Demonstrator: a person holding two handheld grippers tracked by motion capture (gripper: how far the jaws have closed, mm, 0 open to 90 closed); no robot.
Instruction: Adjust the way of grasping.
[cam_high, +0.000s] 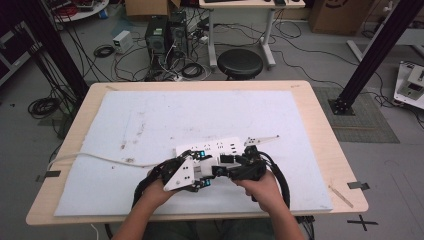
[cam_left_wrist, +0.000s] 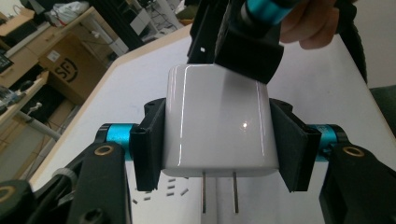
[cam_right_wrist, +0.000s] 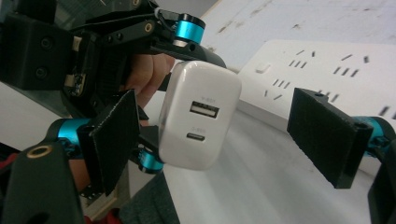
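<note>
Left gripper (cam_left_wrist: 217, 140) clamps charger (cam_left_wrist: 217, 121); port labels unreadable.

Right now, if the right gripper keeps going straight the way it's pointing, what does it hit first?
Most likely the white charger, held in the left gripper. It sits between the right gripper's open jaws, nearer one pad, its two ports facing the camera. The power strip lies beyond, though depth is hard to judge.

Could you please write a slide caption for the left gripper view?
Left gripper fingers clamp a white USB charger, prongs pointing down above the table.
</note>
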